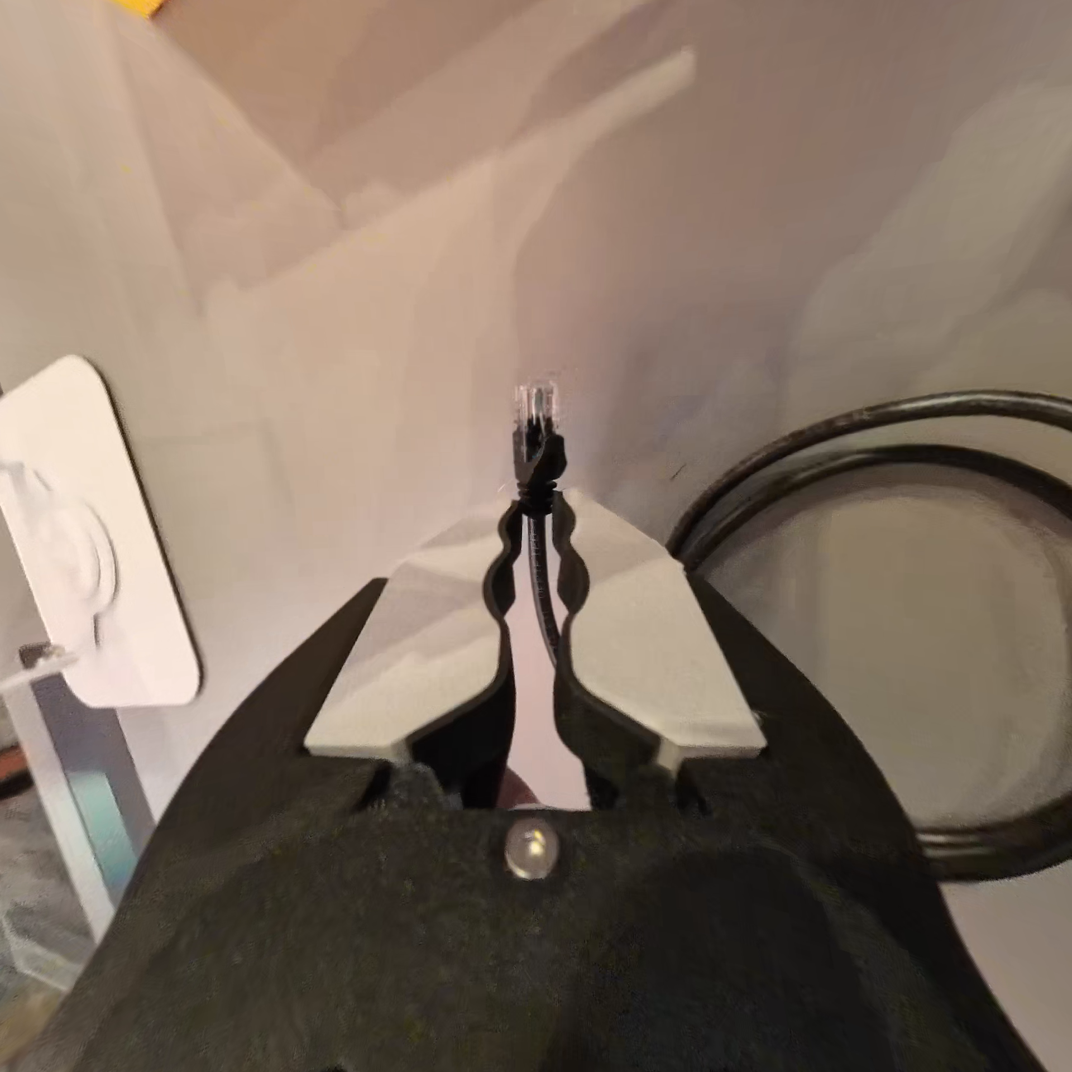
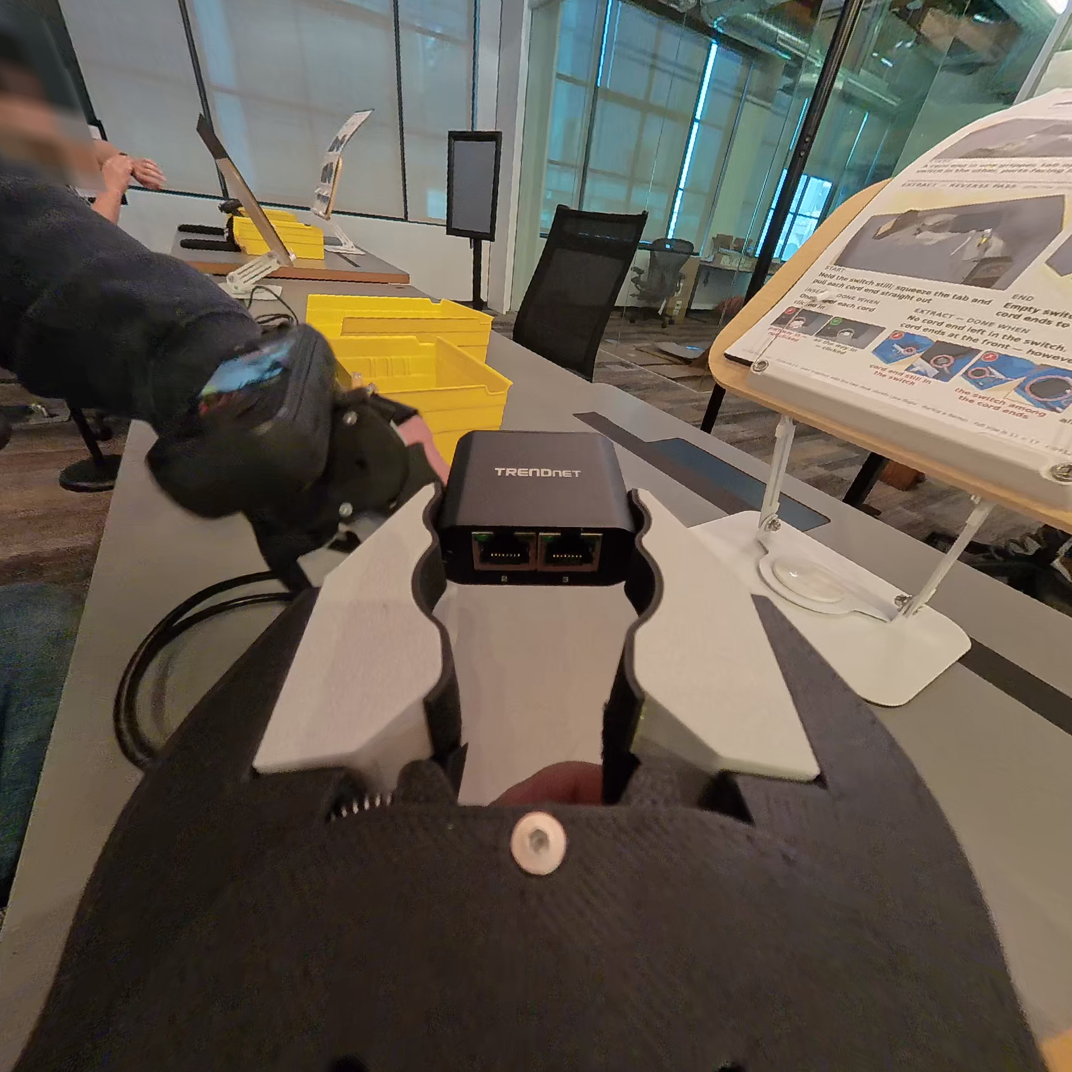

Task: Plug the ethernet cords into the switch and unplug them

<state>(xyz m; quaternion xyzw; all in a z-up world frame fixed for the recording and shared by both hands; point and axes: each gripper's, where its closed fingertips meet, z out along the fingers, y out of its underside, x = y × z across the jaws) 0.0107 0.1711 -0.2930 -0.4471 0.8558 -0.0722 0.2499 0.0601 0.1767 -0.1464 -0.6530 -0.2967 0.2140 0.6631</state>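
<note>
A small black box-shaped network switch with rounded edges is held above the grey worktop, level, its two empty ports facing the camera. A black ethernet cord lies coiled on the worktop; its clear-tipped plug with ribbed black boot points straight ahead, unplugged

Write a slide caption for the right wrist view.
Right gripper clamps the black switch, two empty ports facing the camera, above the grey table.
</note>
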